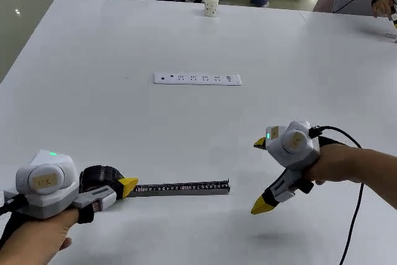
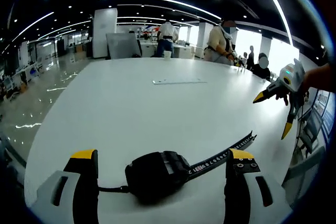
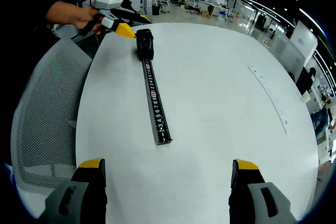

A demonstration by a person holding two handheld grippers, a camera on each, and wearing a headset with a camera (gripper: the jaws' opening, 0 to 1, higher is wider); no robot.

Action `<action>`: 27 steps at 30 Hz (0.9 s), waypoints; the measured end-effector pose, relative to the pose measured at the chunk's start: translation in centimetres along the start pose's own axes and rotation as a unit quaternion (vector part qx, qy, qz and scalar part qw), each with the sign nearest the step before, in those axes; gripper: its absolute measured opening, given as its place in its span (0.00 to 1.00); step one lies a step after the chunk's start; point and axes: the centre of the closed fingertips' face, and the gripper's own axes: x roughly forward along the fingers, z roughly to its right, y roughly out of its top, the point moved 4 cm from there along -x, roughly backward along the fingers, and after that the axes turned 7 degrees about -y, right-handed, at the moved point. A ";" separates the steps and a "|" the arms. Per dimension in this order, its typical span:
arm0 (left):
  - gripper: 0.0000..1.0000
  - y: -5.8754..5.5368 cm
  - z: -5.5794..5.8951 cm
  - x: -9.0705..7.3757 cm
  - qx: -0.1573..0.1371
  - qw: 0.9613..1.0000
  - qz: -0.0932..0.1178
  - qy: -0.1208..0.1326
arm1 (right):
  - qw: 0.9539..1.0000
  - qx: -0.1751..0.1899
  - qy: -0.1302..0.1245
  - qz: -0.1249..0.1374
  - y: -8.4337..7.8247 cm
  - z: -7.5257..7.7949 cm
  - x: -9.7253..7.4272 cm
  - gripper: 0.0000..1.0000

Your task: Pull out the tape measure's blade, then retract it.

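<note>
Table: you are working at a white table (image 1: 186, 41), and the tape measure is lying on its near part.
Tape measure case: the black case (image 1: 102, 178) is sitting at the near left, between the jaws of your left gripper (image 2: 163, 155).
Blade: the blade (image 1: 180, 187) is lying flat on the table, running out of the case to the right, with its markings facing up. Its free end (image 1: 227, 185) is resting on the surface, apart from both grippers.
Left gripper fingers: you are keeping them spread wide. In the left gripper view the yellow-tipped fingers (image 2: 84, 157) are standing on either side of the case with a gap showing at each side, so they are not clamping it.
Right gripper: you are holding your right gripper (image 1: 260, 175) at the near right, raised off the table, just beyond the blade's free end and pointing back along it.
Right gripper fingers: they are spread apart and are carrying nothing.
Right gripper cable: a black cable (image 1: 356, 215) is trailing from it towards the near right edge.
Power strip: a white power strip (image 1: 197, 79) is lying flat mid-table, well beyond the blade.
Paper cup: a paper cup (image 1: 211, 4) is standing upright near the far edge.
</note>
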 end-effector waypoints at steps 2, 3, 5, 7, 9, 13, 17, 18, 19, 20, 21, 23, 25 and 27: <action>0.99 0.1 -0.1 0.2 -0.016 1.000 0.006 0.011 | 1.000 -0.001 0.002 0.001 0.3 0.2 0.3 0.99; 0.99 0.1 -0.1 0.2 -0.031 0.999 0.012 0.018 | 1.000 -0.002 0.005 0.003 0.6 0.4 0.5 0.99; 0.99 0.1 -0.3 0.2 -0.021 0.999 0.016 0.032 | 1.000 -0.003 0.008 0.006 0.9 0.5 0.8 0.99; 0.99 0.1 -0.2 0.4 -0.024 0.999 0.023 0.037 | 1.000 -0.002 0.011 0.000 1.0 0.6 1.3 0.99; 0.99 -0.1 -0.1 0.6 -0.030 0.998 0.027 0.039 | 1.000 -0.006 0.015 -0.004 1.2 0.7 1.8 0.99; 0.99 -0.5 0.0 1.1 -0.032 0.998 0.033 0.042 | 1.000 -0.020 0.021 -0.010 1.5 0.8 2.7 0.99; 0.99 -0.8 -0.1 1.9 -0.022 0.998 0.039 0.049 | 0.999 -0.028 0.028 -0.015 1.8 0.8 3.4 0.99; 0.99 -0.7 -0.2 2.1 -0.021 0.998 0.041 0.051 | 0.999 -0.030 0.030 -0.017 1.9 0.8 3.5 0.99; 0.99 -0.8 -0.3 2.5 -0.022 0.998 0.040 0.053 | 0.999 -0.031 0.031 -0.018 1.9 0.8 3.7 0.99; 0.99 -0.9 -0.4 2.8 -0.031 0.997 0.039 0.058 | 0.999 -0.033 0.033 -0.020 2.0 0.9 3.8 0.99; 0.99 -0.9 -0.4 2.8 -0.043 0.996 0.039 0.061 | 0.999 -0.032 0.033 -0.021 2.1 0.9 4.0 0.99; 0.99 -0.7 -0.3 2.9 -0.057 0.995 0.050 0.066 | 0.999 -0.027 0.035 -0.023 2.1 1.0 4.3 0.97; 0.99 -0.8 -0.1 2.8 -0.055 0.995 0.051 0.066 | 0.999 -0.026 0.039 -0.023 1.9 1.0 4.6 0.92; 0.99 -0.9 -0.1 2.8 -0.047 0.995 0.053 0.064 | 0.999 -0.019 0.039 -0.026 1.8 1.0 4.8 0.92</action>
